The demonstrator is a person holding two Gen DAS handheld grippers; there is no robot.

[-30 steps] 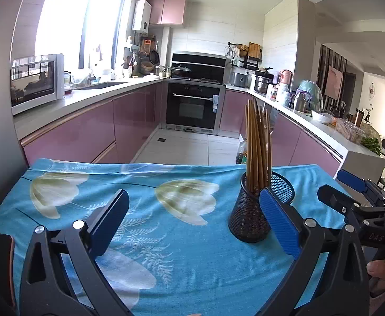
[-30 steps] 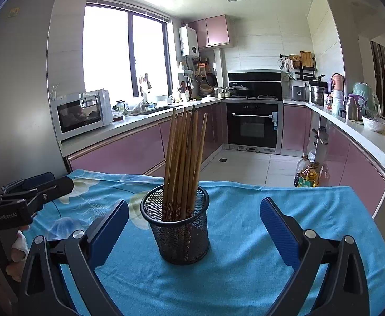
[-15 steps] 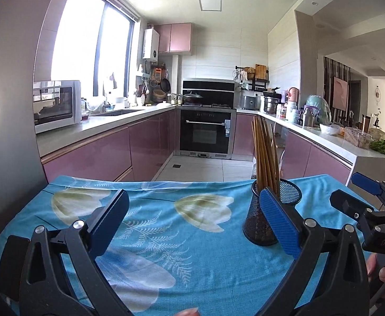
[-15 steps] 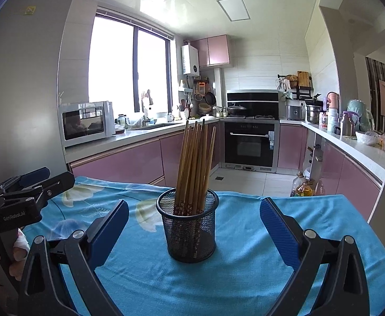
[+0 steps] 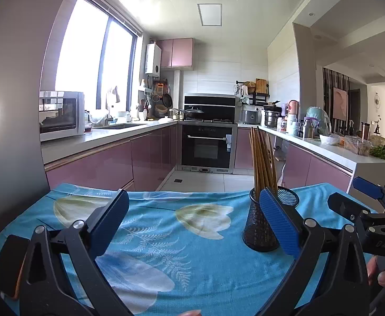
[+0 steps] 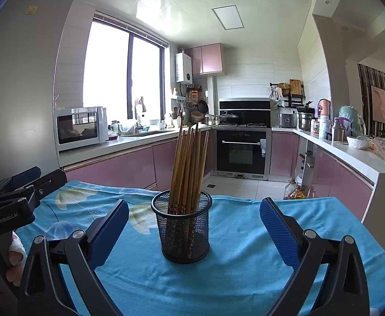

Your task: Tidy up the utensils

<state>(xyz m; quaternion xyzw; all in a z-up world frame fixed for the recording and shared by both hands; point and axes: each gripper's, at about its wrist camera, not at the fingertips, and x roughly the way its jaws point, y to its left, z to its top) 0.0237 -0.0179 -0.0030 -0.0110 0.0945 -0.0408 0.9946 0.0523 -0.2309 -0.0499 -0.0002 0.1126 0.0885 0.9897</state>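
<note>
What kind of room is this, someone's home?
Most likely a home kitchen: a built-in oven, a microwave on the counter, and pink cabinets, with chopsticks in a mesh holder.

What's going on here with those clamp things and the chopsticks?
A person holds a two-finger gripper in each hand over a table with a blue flowered cloth. Both the left gripper and the right gripper are open and empty. The chopsticks stand bundled in a black mesh cup, directly ahead of the right gripper. Nothing is being gripped.
</note>
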